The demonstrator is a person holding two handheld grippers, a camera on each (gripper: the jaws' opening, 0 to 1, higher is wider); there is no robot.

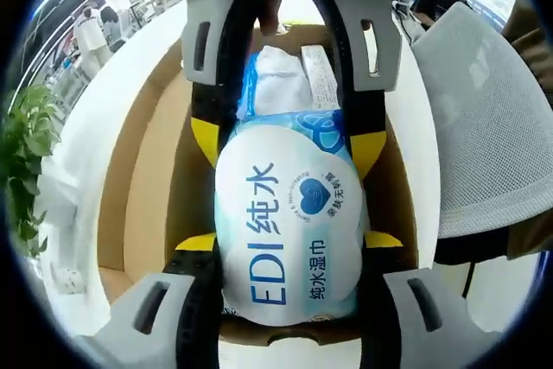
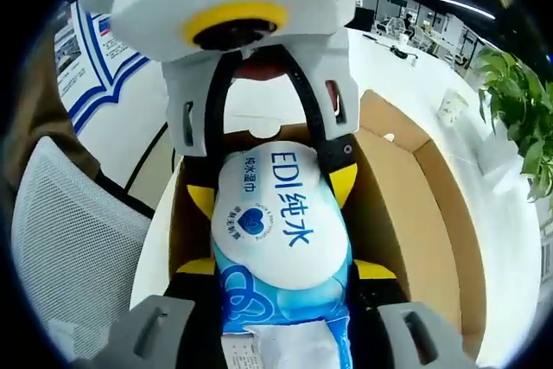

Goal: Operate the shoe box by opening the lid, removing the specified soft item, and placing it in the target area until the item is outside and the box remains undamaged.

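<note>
Centrally, an open cardboard shoe box (image 1: 151,179) lies on a white table (image 1: 95,127), its brown inner walls exposed; a grey mesh chair (image 1: 492,127) stands just beside the table, and a leafy plant (image 1: 26,170) sits at the table's far side; a white wet-wipes pack (image 1: 289,222), printed "EDI 纯水" in blue with a heart emblem and "纯水湿巾", is held over the box interior; the left gripper (image 1: 289,239) clamps one end of the pack and the right gripper (image 2: 281,270) the opposite end, yellow-padded jaws pressed against its sides; people sit at desks in the background.
</note>
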